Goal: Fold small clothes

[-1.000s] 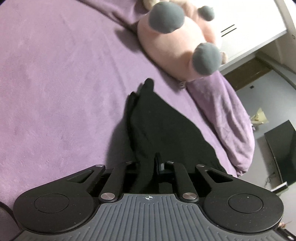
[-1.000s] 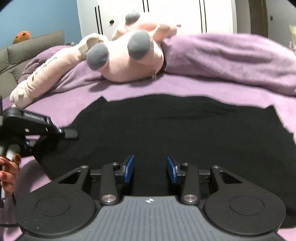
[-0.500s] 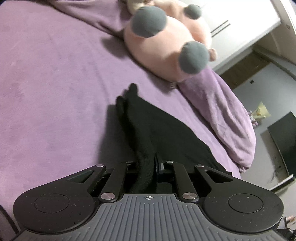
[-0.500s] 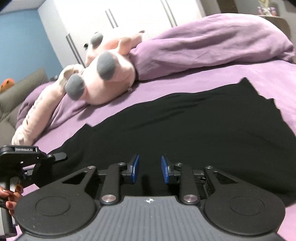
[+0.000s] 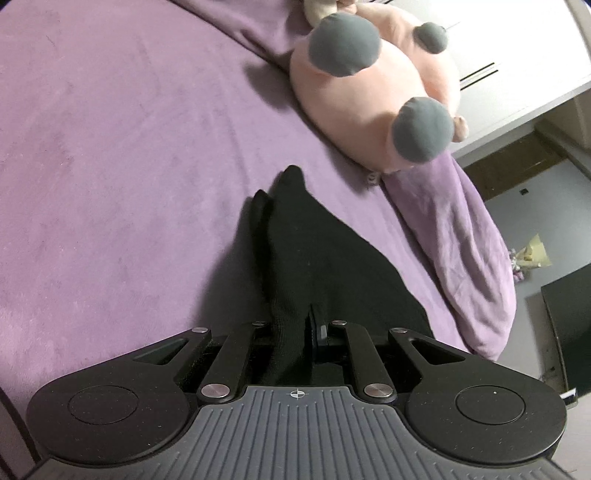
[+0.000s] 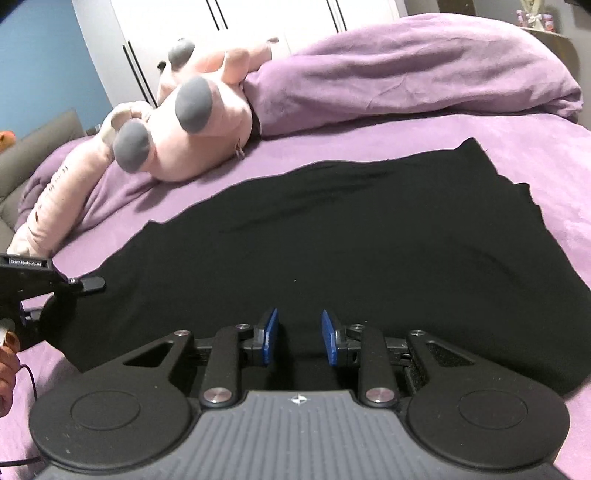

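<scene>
A black garment [image 6: 351,240] lies spread on the purple bed. In the left wrist view its edge [image 5: 314,251] rises in a fold into my left gripper [image 5: 295,332], which is shut on it. The left gripper also shows at the left edge of the right wrist view [image 6: 44,280], holding the garment's left corner. My right gripper [image 6: 299,332] has blue pads [image 6: 271,328] set apart and hovers over the garment's near edge, with black cloth lying between and below the pads.
A pink plush toy with grey spots [image 6: 192,125] lies beyond the garment; it also shows in the left wrist view [image 5: 376,81]. A bunched purple blanket [image 6: 406,81] lies at the back right. White wardrobe doors [image 6: 221,22] stand behind. The bed's edge [image 5: 480,295] drops to the floor.
My right gripper's pads narrowed a little half a second ago and have opened again; its view swung to the right. My left gripper has kept its hold and shifted slightly.
</scene>
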A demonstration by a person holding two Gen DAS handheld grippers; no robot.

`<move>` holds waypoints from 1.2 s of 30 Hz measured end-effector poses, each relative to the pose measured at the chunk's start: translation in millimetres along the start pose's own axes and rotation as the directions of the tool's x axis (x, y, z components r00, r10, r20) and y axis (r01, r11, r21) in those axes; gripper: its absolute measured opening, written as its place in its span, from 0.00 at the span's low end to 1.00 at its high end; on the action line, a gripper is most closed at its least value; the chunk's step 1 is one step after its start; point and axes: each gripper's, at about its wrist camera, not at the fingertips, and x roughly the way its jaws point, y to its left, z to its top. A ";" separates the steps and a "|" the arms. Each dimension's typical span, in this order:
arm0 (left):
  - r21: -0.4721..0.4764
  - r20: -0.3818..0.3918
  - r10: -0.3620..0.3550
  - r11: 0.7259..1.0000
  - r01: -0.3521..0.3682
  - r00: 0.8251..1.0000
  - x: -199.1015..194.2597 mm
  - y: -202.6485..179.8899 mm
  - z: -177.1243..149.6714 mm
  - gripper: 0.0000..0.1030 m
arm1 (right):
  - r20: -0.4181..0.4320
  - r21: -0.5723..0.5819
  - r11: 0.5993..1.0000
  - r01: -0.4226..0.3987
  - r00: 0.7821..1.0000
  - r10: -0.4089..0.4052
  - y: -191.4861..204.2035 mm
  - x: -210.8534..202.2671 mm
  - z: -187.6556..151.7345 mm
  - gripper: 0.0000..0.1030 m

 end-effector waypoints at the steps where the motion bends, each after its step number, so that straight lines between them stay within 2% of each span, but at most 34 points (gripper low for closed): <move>1: 0.019 0.006 0.009 1.000 -0.009 1.000 -1.4 -5.8 -0.9 0.11 | 0.018 0.010 1.000 0.013 1.000 -0.013 -2.4 -3.5 1.0 0.24; 4: 0.076 0.011 0.000 0.997 -0.001 1.000 -5.6 -32.6 -6.2 0.11 | 0.068 0.061 0.996 0.072 0.995 -0.076 -15.7 -13.9 5.9 0.24; 7: 0.167 0.010 -0.027 0.986 0.025 1.000 -2.3 -74.9 -21.3 0.11 | 0.092 0.121 0.987 0.108 0.989 -0.120 -34.8 -20.5 12.2 0.24; 11: 0.295 -0.046 -0.038 0.954 0.050 0.998 27.7 -124.1 -58.0 0.11 | 0.101 0.173 0.977 0.126 0.984 -0.144 -53.4 -27.6 14.4 0.24; 13: 0.353 -0.098 -0.002 0.935 0.037 0.995 49.0 -135.5 -79.4 0.13 | 0.096 0.179 0.976 0.126 0.985 -0.145 -59.1 -29.8 12.8 0.24; 15: 0.386 -0.173 0.017 0.921 0.052 0.985 63.1 -136.4 -96.5 0.17 | 0.088 0.174 0.976 0.129 0.985 -0.146 -60.9 -30.0 10.7 0.24; 16: 0.387 -0.206 0.017 0.920 0.066 0.978 65.3 -132.9 -102.9 0.23 | 0.084 0.169 0.977 0.127 0.986 -0.143 -62.3 -30.5 9.7 0.24; 17: 0.387 -0.220 0.002 0.918 0.086 0.975 61.9 -128.4 -106.9 0.24 | 0.081 0.167 0.978 0.126 0.987 -0.140 -63.2 -31.6 8.3 0.24; 21: 0.383 -0.188 -0.056 0.915 0.125 0.981 16.5 -114.9 -107.5 0.29 | 0.081 0.157 0.982 0.105 0.990 -0.119 -65.0 -36.2 8.5 0.24; 22: 0.391 -0.159 -0.071 0.911 0.129 0.985 2.7 -111.1 -106.0 0.35 | 0.084 0.150 0.984 0.101 0.990 -0.115 -62.8 -36.9 10.1 0.24; 23: 0.407 -0.125 -0.067 0.906 0.113 0.990 -7.9 -108.5 -104.6 0.36 | 0.091 0.141 0.986 0.091 0.990 -0.105 -58.9 -38.6 11.7 0.25; 25: 0.443 -0.039 -0.007 0.896 0.023 0.999 -19.4 -103.2 -102.2 0.37 | 0.109 0.113 0.993 0.044 0.992 -0.057 -46.4 -41.3 15.7 0.25; 27: 0.456 -0.013 0.060 0.889 -0.048 0.998 -13.7 -96.8 -100.9 0.37 | 0.099 0.074 0.997 -0.023 0.995 0.016 -29.0 -38.2 18.6 0.25; 29: 0.429 -0.054 0.079 0.902 -0.048 0.995 -2.0 -92.8 -103.2 0.37 | 0.064 -0.001 0.998 -0.058 0.996 0.058 -7.4 -30.0 17.2 0.25; 32: 0.444 -0.102 0.090 0.895 -0.036 0.991 12.2 -86.4 -111.7 0.38 | -0.049 -0.118 0.988 -0.105 0.994 0.099 16.8 -8.1 4.9 0.25; 33: 0.450 -0.106 0.093 0.892 -0.035 0.990 14.1 -82.5 -114.1 0.39 | -0.122 -0.160 0.981 -0.106 0.989 0.087 21.8 2.4 -1.2 0.25; 34: 0.455 -0.108 0.088 0.890 -0.029 0.990 13.6 -80.9 -113.5 0.41 | -0.154 -0.202 0.975 -0.091 0.986 0.061 24.8 7.5 -6.3 0.25; 36: 0.476 -0.111 0.062 0.880 -0.002 0.992 7.8 -77.6 -113.4 0.45 | -0.131 -0.249 0.964 -0.092 0.989 0.061 25.2 0.8 -6.3 0.26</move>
